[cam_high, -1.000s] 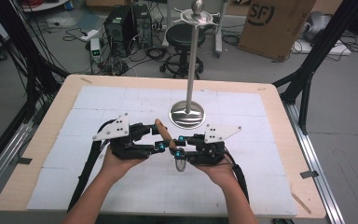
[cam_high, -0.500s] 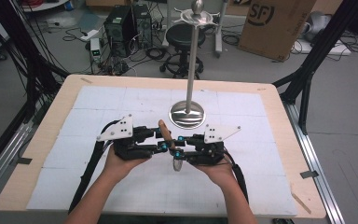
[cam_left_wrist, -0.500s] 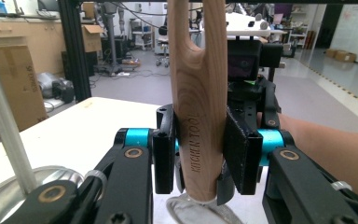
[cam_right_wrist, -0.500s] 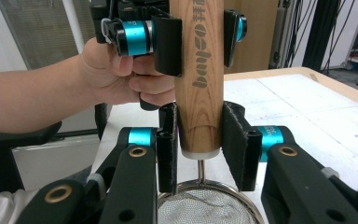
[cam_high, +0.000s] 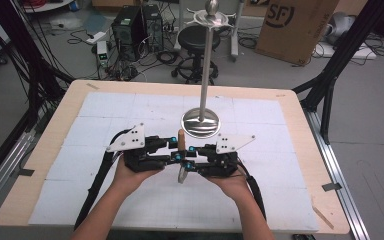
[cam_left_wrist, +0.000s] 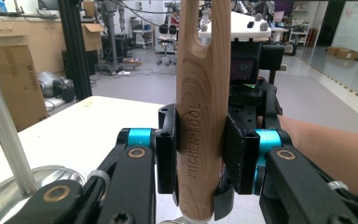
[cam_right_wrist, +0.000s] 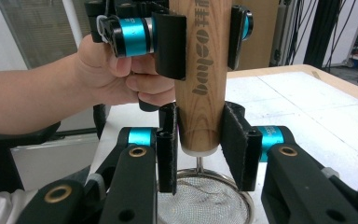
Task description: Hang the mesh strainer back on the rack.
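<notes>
A strainer with a wooden handle [cam_high: 181, 138] stands upright between my two grippers near the table's middle, with its wire mesh bowl [cam_high: 181, 174] hanging below. My left gripper [cam_high: 176, 149] is shut on the handle [cam_left_wrist: 200, 93], which is stamped "KITCHEN TOOL" and has a slot at its top end. Lower down, my right gripper [cam_high: 189, 158] is shut on the handle's bottom end [cam_right_wrist: 203, 70], just above the mesh bowl [cam_right_wrist: 200, 200]. In the right gripper view, the left gripper [cam_right_wrist: 196, 28] and the hand holding it sit higher on the same handle.
A metal stand with a tall pole [cam_high: 206, 70] and round base [cam_high: 200, 125] rises just behind the grippers; its pole [cam_left_wrist: 2, 135] shows close by in the left gripper view. White gridded mat [cam_high: 290, 175] covers the wooden table. Stool, boxes and cables lie beyond.
The handle has swung from a tilt toward the left to upright, and both grippers have drawn closer together around it, shifting slightly right.
</notes>
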Available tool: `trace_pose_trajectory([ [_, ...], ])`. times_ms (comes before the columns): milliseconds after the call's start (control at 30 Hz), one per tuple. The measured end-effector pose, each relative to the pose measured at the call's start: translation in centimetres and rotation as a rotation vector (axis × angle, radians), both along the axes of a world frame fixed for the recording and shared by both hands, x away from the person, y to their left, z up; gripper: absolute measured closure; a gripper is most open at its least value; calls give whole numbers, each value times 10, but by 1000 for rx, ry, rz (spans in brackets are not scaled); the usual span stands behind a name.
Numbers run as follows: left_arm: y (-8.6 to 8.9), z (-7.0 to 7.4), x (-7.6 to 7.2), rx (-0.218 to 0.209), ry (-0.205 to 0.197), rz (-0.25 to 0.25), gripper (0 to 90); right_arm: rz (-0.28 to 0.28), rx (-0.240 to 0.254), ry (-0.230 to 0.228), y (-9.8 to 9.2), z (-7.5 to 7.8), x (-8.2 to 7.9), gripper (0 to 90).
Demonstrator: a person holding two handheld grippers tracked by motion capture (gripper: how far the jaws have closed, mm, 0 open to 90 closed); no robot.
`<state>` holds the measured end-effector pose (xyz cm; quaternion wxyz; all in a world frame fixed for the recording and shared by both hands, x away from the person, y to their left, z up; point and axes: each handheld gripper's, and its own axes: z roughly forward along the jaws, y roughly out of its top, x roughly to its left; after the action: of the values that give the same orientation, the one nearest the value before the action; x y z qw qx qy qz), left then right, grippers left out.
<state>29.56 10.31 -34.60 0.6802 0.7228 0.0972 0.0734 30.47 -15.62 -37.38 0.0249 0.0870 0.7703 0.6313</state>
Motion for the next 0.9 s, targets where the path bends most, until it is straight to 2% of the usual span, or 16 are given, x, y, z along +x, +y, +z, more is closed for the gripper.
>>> trace_pose_trajectory([
  [67,0,0,0,6,6,3,687,-10,-7,0,0,0,-1,659],
  [133,0,-1,1,11,12,5,687,-32,-28,-19,1,0,-4,560],
  [267,4,1,2,15,9,17,687,-76,-46,-29,-3,1,-7,473],
  [400,11,2,4,20,8,40,687,-133,-52,-33,-17,-1,-10,436],
  [633,25,-1,10,35,18,93,686,-234,-112,-19,-47,-17,-13,401],
  [800,35,2,13,25,13,120,686,-289,-95,11,-64,-31,-18,383],
  [900,39,3,15,16,11,137,687,-321,-108,23,-71,-35,-17,367],
])
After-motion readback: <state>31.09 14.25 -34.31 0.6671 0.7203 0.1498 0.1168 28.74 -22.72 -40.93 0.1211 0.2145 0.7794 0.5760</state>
